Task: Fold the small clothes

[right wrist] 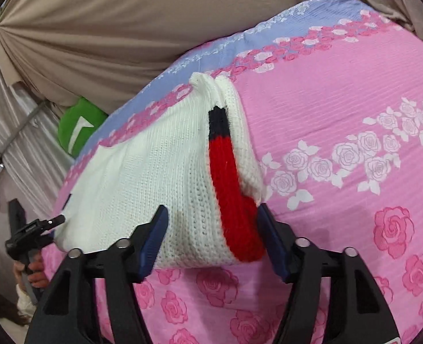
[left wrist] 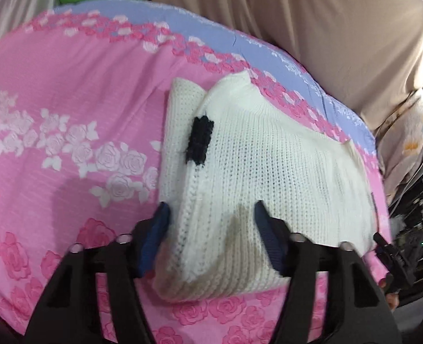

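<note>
Beige draped fabric fills the background in both wrist views, with silvery pleated cloth hanging at the left of the right wrist view. Below it spreads a bed covered by a pink sheet printed with white and deep-pink roses and edged by a lavender band along its far side. A green cushion with a white mark sits just past that far edge.

On the sheet lies a folded white knitted sweater, close to the lavender border. In the left wrist view a small black knitted patch shows near one folded edge; in the right wrist view a red stripe capped with a black section runs along the fold on the opposite side.

The left gripper hovers at the sweater's near edge, its blue-padded jaws spread wide with knit fabric lying between them, not pinched. The right gripper is placed likewise at the near edge on the red-stripe side, jaws spread apart and straddling the fabric without clamping it. Each view catches the other gripper's black body at its margin, held by a hand.
</note>
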The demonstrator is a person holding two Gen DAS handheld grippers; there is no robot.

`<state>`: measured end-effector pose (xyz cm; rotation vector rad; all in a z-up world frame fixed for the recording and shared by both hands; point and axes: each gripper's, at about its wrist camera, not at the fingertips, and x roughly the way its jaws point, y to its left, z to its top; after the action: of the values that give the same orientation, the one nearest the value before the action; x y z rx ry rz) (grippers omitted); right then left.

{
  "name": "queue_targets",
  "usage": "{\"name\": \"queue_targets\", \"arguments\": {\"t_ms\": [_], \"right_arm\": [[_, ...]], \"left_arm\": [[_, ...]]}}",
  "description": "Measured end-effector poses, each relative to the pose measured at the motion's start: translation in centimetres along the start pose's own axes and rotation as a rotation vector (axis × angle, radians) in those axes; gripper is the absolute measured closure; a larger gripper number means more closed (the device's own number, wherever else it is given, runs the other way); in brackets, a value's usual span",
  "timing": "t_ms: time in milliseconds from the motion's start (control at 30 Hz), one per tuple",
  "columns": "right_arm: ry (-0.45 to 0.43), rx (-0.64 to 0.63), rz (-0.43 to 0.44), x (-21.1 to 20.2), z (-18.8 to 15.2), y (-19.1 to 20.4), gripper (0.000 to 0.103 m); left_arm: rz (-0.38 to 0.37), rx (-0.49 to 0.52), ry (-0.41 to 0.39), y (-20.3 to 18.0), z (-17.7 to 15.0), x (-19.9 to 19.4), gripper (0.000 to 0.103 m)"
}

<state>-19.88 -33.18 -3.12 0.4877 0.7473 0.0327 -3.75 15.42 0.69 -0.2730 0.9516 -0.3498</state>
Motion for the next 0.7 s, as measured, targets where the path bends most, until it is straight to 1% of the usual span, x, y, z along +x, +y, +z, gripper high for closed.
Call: {"name": "queue_targets", "arguments": {"t_ms": [33,67,100,167,233,300,333,400,500,533,567,600,633,667,700], "right_arm": [[-0.011,-0.013,-0.03,0.0,0.0,0.3,0.076],[-0.02,-0.018,-0.045,-0.1,0.1,0.6,0.09],[-0.025,-0.012,-0.035,-0.4,0.3,0.6,0.094],[-0.066,0.006,0.006,-1.9,0.4,0.5,0.095],[-0.1,-0.003,0.044,-3.8,0.2,0.6,0.095],[-0.104,-0.01,0.07,-5.4,-0.3,0.8,0.095],[-0.095,-0.019,0.065,-6.0,-0.9,0.7,0.095],[-0.051,-0.039,0.016,-6.3,-2.3,0.3,0.096],[0.023,-0.02,-0.036,-5.1,-4.2,-1.0,0.096],[0.056,-0.012,-0.043,-4.3,-4.7,-1.7,0.096],[0.068,-0.004,-0.043,-3.9,-4.8,-2.1,0.095],[0.066,0.002,-0.037,-4.0,-4.6,-2.1,0.094],[0.065,0.002,-0.036,-4.2,-4.3,-2.1,0.092],[0.048,-0.001,-0.04,-4.6,-3.7,-1.8,0.089],[0.01,-0.011,-0.058,-5.4,-3.0,-1.3,0.085]], "left_arm": [[0.013,0.0,-0.007,-0.1,-0.1,-0.4,0.078],[0.013,-0.004,-0.012,-0.1,-0.2,-0.6,0.083],[0.01,-0.004,-0.017,-0.1,-0.1,-1.0,0.093],[0.006,0.001,-0.033,-0.1,-0.3,-2.4,0.094],[-0.001,0.014,-0.051,-0.1,-0.8,-4.1,0.095],[-0.008,0.019,-0.051,0.1,-1.4,-5.6,0.095],[0.001,0.021,-0.044,0.3,-1.9,-6.3,0.095],[0.031,0.019,-0.024,1.0,-2.8,-6.7,0.095],[0.075,-0.017,0.052,2.9,-4.7,-5.3,0.095],[0.086,-0.025,0.083,3.4,-5.2,-4.3,0.095],[0.093,-0.028,0.103,3.4,-5.6,-3.6,0.095],[0.099,-0.029,0.102,3.4,-5.8,-3.3,0.094],[0.092,-0.027,0.084,3.2,-5.6,-3.6,0.091],[0.071,-0.028,0.065,2.9,-5.2,-4.2,0.089],[0.055,-0.032,0.045,2.7,-4.8,-4.8,0.087]]}}
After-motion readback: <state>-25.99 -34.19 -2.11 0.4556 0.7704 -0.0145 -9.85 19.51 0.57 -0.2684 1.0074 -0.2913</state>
